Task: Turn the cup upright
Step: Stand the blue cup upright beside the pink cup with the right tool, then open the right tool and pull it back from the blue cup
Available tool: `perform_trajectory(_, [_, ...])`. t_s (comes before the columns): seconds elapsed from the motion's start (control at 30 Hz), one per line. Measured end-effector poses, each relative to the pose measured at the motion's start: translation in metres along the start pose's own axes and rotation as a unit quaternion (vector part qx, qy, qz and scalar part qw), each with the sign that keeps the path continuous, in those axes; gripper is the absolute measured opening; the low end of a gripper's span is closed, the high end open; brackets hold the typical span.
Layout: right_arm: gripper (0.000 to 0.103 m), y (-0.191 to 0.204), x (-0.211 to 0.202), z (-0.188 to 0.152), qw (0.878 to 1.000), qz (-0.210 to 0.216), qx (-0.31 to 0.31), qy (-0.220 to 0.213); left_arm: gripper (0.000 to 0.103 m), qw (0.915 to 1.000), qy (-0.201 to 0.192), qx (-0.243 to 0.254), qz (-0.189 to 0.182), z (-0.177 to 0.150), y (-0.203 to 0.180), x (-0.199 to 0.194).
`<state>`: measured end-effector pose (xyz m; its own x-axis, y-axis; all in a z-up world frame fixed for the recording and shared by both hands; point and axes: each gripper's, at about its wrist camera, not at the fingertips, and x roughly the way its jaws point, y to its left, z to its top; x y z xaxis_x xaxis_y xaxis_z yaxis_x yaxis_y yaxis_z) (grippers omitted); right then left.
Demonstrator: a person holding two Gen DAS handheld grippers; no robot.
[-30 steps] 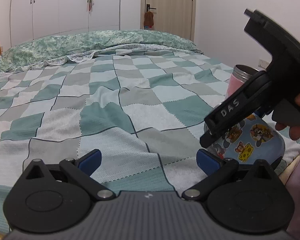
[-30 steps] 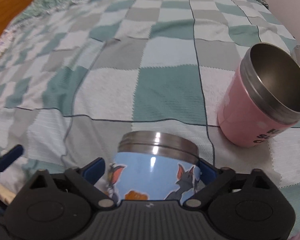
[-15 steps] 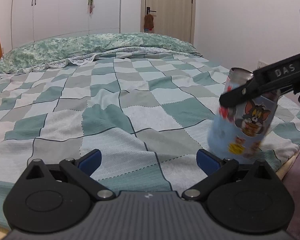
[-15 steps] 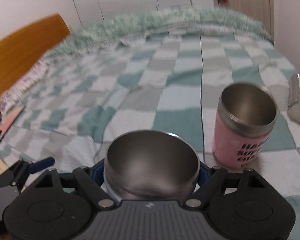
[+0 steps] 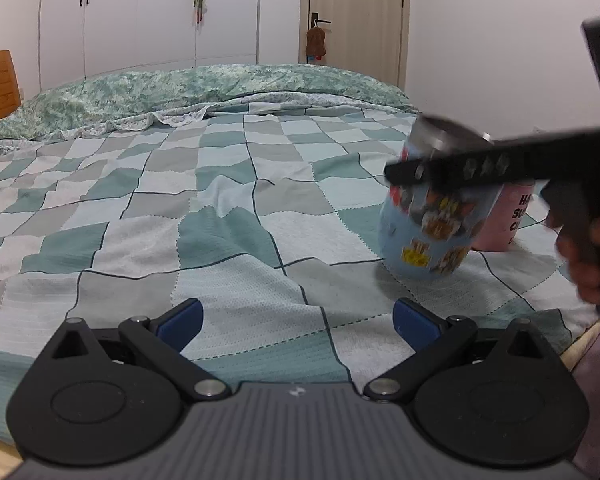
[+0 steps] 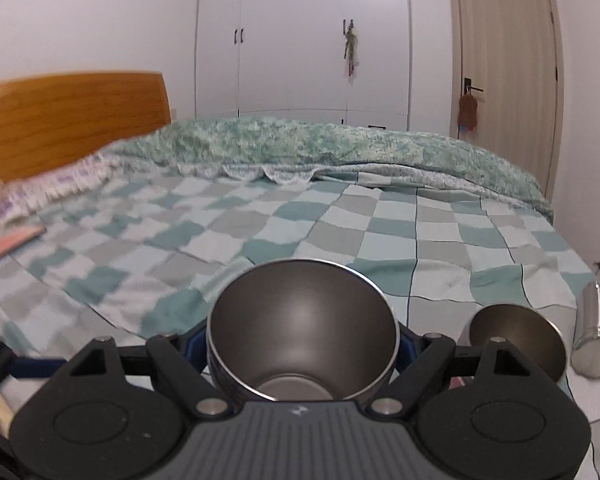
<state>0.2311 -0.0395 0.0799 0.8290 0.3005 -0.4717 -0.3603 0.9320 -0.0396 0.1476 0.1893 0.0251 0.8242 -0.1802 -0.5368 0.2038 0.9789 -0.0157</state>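
The blue cartoon cup [image 5: 432,224] with a steel rim stands nearly upright, slightly tilted, its base at the checked bedspread [image 5: 220,208]. My right gripper [image 6: 302,344] is shut on it just below the rim; in the right wrist view its open steel mouth [image 6: 302,332] fills the space between the jaws. In the left wrist view the right gripper's black arm crosses the cup's upper part. My left gripper [image 5: 296,318] is open and empty, low over the bed, left of and in front of the cup.
A pink steel cup [image 5: 512,216] stands upright just right of and behind the blue one; its mouth also shows in the right wrist view [image 6: 518,340]. A clear bottle [image 6: 592,328] lies further right. The wooden headboard [image 6: 72,120] is at the far left. The bed's edge is at the lower right.
My right gripper has turned the blue cup from lying on its side to mouth-up and brought its base down to the bedspread. The left gripper has stayed put.
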Motion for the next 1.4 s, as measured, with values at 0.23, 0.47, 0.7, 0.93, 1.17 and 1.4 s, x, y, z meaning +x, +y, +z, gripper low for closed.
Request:
perform_trajectory(0.23, [0.084, 0.005, 0.013, -0.022, 1.0, 0.003, -0.016, 0.002, 0.103, 0.9999, 0.009, 0.006, 0.001, -0.001, -0.002, 0.006])
perform_trajectory(0.47, [0.084, 0.007, 0.011, -0.024, 1.0, 0.003, -0.026, -0.004, 0.103, 0.9999, 0.009, 0.008, 0.002, 0.0, -0.003, 0.007])
perform_trajectory(0.7, [0.102, 0.002, -0.008, -0.02, 0.999, 0.016, -0.015, -0.031, 0.103, 0.9999, 0.008, 0.011, 0.007, 0.002, -0.008, 0.0])
perform_trajectory(0.93, [0.103, -0.005, -0.047, -0.022, 0.997, 0.035, -0.012, -0.074, 0.103, 0.9998, -0.005, 0.009, 0.019, 0.005, -0.023, -0.023])
perform_trajectory(1.17, [0.103, -0.024, -0.1, -0.036, 0.993, 0.038, -0.012, -0.111, 0.103, 0.9993, -0.023, 0.011, 0.028, 0.006, -0.055, -0.056])
perform_trajectory(1.4, [0.103, -0.058, -0.151, -0.063, 0.991, 0.034, -0.013, -0.132, 0.103, 0.9979, -0.053, 0.001, 0.036, 0.001, -0.095, -0.082])
